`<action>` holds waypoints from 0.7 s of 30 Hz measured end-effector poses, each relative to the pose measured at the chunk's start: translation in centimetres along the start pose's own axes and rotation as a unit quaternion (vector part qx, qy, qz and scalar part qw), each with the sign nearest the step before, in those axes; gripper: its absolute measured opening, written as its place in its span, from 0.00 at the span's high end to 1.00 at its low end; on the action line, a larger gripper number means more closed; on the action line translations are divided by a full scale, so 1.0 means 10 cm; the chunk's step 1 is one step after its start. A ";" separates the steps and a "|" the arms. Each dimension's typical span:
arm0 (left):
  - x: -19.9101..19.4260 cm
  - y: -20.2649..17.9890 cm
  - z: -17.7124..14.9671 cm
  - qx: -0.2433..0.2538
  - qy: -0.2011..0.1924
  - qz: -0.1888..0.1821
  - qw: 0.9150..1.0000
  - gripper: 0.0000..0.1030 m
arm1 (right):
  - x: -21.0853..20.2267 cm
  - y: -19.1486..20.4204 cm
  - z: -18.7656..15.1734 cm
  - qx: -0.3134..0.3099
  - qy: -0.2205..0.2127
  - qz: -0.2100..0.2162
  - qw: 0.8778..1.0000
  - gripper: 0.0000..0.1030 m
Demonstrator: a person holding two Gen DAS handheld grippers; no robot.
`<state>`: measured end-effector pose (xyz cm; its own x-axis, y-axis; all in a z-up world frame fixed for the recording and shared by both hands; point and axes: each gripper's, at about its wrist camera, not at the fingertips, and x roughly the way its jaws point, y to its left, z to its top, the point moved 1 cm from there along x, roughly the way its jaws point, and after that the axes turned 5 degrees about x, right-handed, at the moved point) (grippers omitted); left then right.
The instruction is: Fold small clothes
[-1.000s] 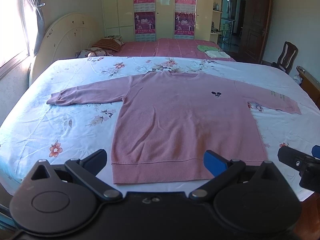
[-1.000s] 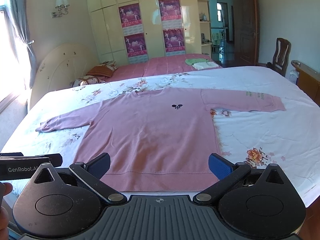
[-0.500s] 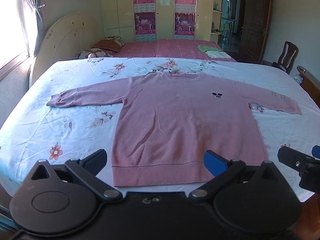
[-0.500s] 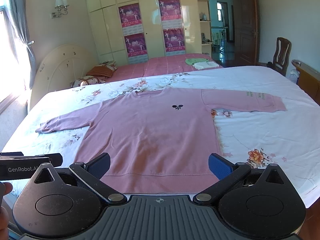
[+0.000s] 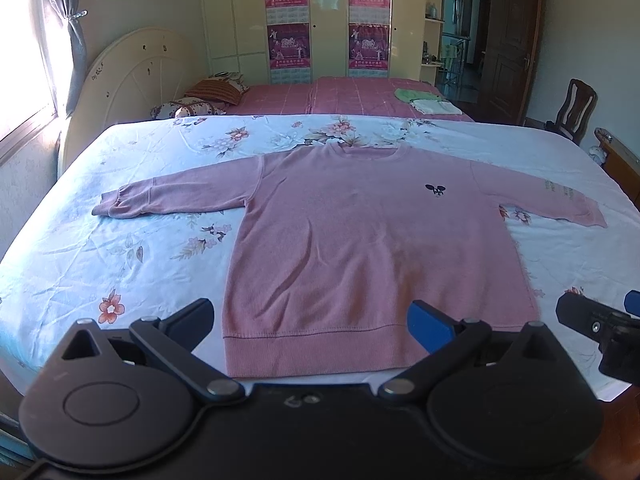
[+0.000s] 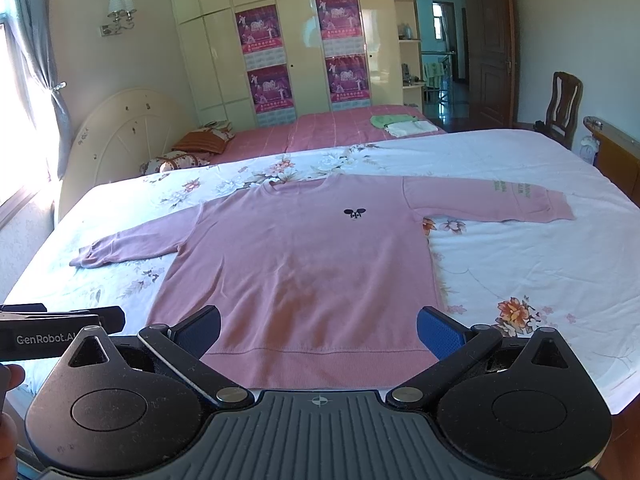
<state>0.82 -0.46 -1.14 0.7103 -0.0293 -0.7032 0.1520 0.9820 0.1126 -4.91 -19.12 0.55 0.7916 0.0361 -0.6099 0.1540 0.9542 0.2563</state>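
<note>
A pink long-sleeved sweater lies flat, front up, on the floral bedsheet, both sleeves spread out sideways and the hem nearest me. A small dark emblem marks its chest. My left gripper hovers open just short of the hem, nothing between its fingers. My right gripper is open too, above the hem's right half and empty. The right gripper's body shows at the right edge of the left wrist view, the left one's at the left edge of the right wrist view.
A second bed with a pink cover stands behind, carrying folded green and white clothes and pillows. A wooden chair and a wooden footboard are at the right. A thumb shows at lower left.
Both grippers have barely shifted; the sweater sits a touch lower in the views. Neither gripper has opened, shut or touched anything.
</note>
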 end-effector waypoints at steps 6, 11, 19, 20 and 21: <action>0.07 0.02 0.06 0.003 0.002 -0.001 1.000 0.00 | 0.07 -0.03 0.02 0.006 -0.007 -0.009 1.000 0.00; 0.23 0.07 0.16 0.010 0.003 -0.008 1.000 0.00 | 0.18 -0.03 0.07 0.004 -0.015 -0.023 1.000 0.00; 0.60 0.18 0.37 0.027 0.007 -0.024 0.999 0.00 | 0.45 0.01 0.21 0.029 -0.021 -0.043 0.998 0.00; 0.65 0.19 0.39 0.030 0.007 -0.025 0.999 0.00 | 0.49 0.01 0.24 0.035 -0.021 -0.047 0.998 0.00; 0.70 0.21 0.42 0.033 0.006 -0.027 0.999 0.00 | 0.53 0.01 0.26 0.040 -0.022 -0.051 0.998 0.00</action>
<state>9.03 0.57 -2.85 0.6918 -0.0793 -0.7177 0.2351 0.9645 0.1200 0.90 -19.60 -0.71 0.7946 -0.0753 -0.6025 0.2809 0.9253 0.2549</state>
